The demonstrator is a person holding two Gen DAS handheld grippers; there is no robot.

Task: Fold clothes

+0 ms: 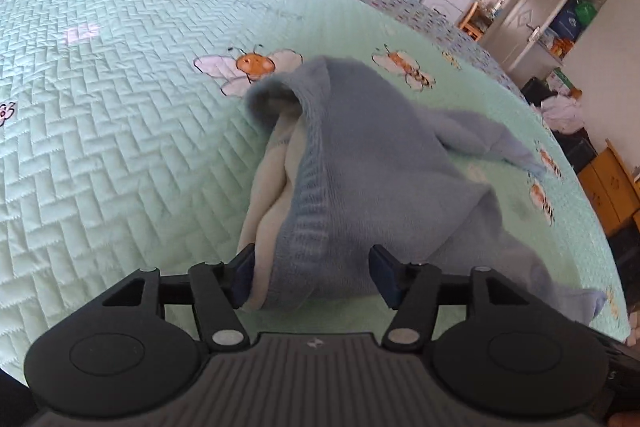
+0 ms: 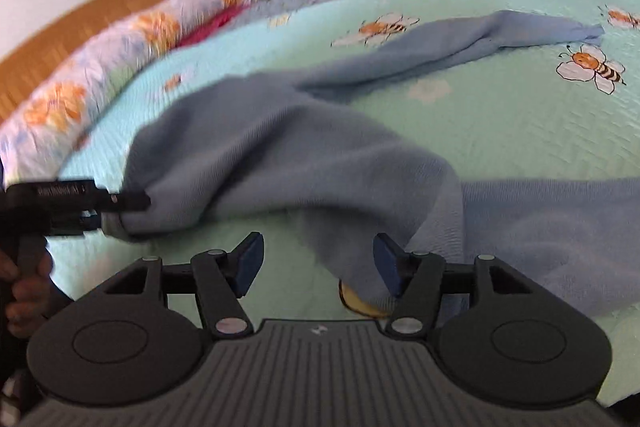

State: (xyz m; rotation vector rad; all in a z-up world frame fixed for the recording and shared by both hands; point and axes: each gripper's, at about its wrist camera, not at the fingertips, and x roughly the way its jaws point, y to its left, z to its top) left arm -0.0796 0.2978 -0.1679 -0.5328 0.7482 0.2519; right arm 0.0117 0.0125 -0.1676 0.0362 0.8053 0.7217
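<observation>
Work surface: a bed [image 1: 100, 147] covered by a mint-green quilt printed with bees. A floral pillow [image 2: 100, 67] lies along the head edge, against a wooden headboard [image 2: 80, 15].

Task item: one blue sweater [image 1: 360, 167] with a cream lining. It is crumpled, unfolded, and sits on the half of the bed nearest the two tools. One sleeve [image 2: 520, 31] trails flat across the quilt toward the far edge of the bed.

Left tool [image 1: 314, 275]: jaws at a medium gap, which a thick bunch of the sweater fills. Both pads bear on the fabric, cream lining against one pad and blue knit against the other. In the right wrist view this tool [image 2: 116, 215] carries that bunch raised off the quilt, and a hand [image 2: 20, 291] grips its handle.

Right tool [image 2: 318, 267]: jaws at a medium gap and not gripping. A fold of the sweater hangs beside one pad; the other pad stands clear, with bare quilt showing between them.
</observation>
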